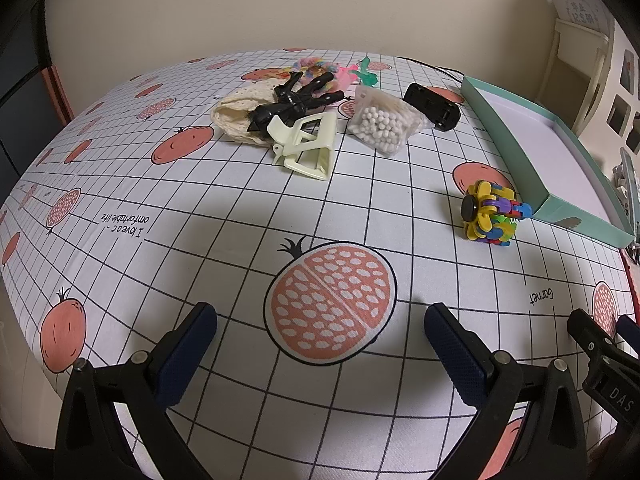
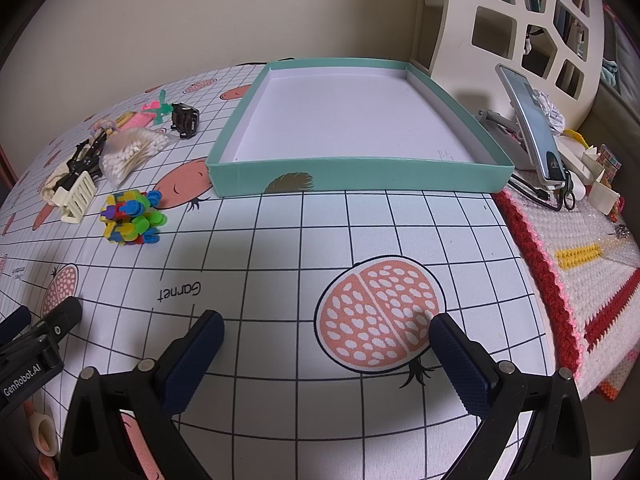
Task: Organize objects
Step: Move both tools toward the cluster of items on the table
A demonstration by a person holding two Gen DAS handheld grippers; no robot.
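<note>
Toys (image 1: 493, 216) knobby plastic; box (image 2: 360, 174) cardboard

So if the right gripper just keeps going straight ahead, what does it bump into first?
Probably the near wall of the teal box. The right gripper is open, with only bare tablecloth between them, though depth is hard to judge.

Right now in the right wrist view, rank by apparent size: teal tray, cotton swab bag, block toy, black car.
1. teal tray, by far
2. cotton swab bag and block toy, look alike; not ranking them
3. black car, though it sits farther back
</note>
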